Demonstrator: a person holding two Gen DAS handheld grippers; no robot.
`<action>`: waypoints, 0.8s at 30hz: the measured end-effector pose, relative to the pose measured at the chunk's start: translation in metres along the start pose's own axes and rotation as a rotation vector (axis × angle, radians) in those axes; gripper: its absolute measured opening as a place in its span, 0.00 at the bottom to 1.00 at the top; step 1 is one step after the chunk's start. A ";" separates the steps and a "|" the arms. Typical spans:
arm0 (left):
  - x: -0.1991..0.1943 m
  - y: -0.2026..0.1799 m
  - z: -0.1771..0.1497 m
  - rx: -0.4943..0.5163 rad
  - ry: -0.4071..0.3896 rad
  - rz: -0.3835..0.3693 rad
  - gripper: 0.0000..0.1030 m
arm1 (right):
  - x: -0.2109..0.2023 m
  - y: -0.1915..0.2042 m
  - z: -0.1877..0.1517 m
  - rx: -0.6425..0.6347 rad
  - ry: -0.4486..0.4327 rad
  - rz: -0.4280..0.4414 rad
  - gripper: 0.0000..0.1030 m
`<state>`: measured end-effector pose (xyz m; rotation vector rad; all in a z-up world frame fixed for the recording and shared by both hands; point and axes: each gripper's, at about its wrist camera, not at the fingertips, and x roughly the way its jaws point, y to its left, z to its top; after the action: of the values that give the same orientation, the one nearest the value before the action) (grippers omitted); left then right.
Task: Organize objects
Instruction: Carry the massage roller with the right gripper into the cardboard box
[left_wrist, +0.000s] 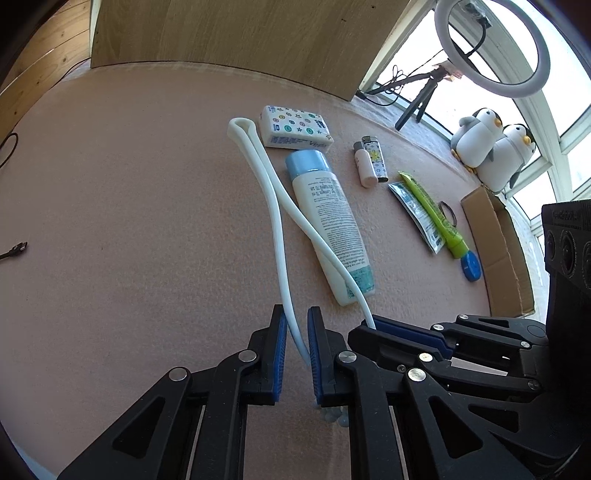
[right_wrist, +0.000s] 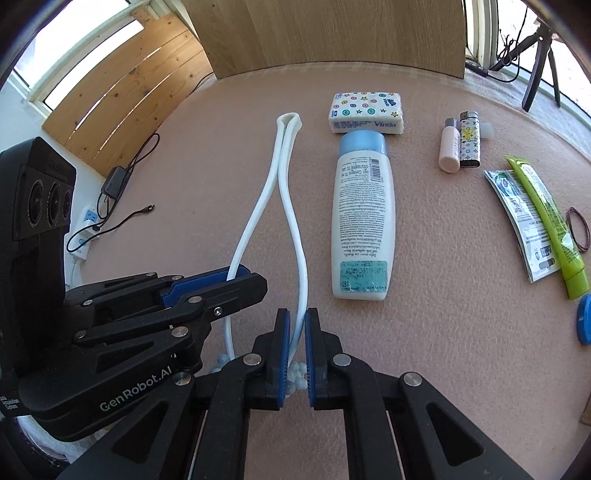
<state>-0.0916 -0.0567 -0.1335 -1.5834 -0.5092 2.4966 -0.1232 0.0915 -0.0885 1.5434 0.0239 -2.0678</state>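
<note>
We have the soft, limp white strap (right_wrist: 284, 192) pinched in both: left hand-held gripper (left_wrist: 297, 354) loosely around one strand, right hand-held gripper (right_wrist: 297, 350) clamped on the other; grip near the ends.

Left gripper (left_wrist: 297, 354) jaws closed on one strand of white band (left_wrist: 275, 221); right gripper (left_wrist: 373, 326) pinches other strand, beside lotion bottle (left_wrist: 328, 218).
</note>
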 end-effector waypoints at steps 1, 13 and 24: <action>-0.001 -0.006 0.001 0.010 -0.005 -0.004 0.12 | -0.005 -0.003 -0.001 0.000 -0.010 -0.008 0.07; 0.012 -0.127 0.022 0.152 -0.032 -0.109 0.11 | -0.074 -0.084 -0.023 0.126 -0.123 -0.082 0.07; 0.047 -0.265 0.035 0.293 -0.028 -0.217 0.11 | -0.144 -0.181 -0.053 0.263 -0.223 -0.185 0.07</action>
<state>-0.1596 0.1976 -0.0659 -1.3118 -0.2840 2.3085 -0.1289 0.3218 -0.0330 1.4963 -0.2034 -2.4609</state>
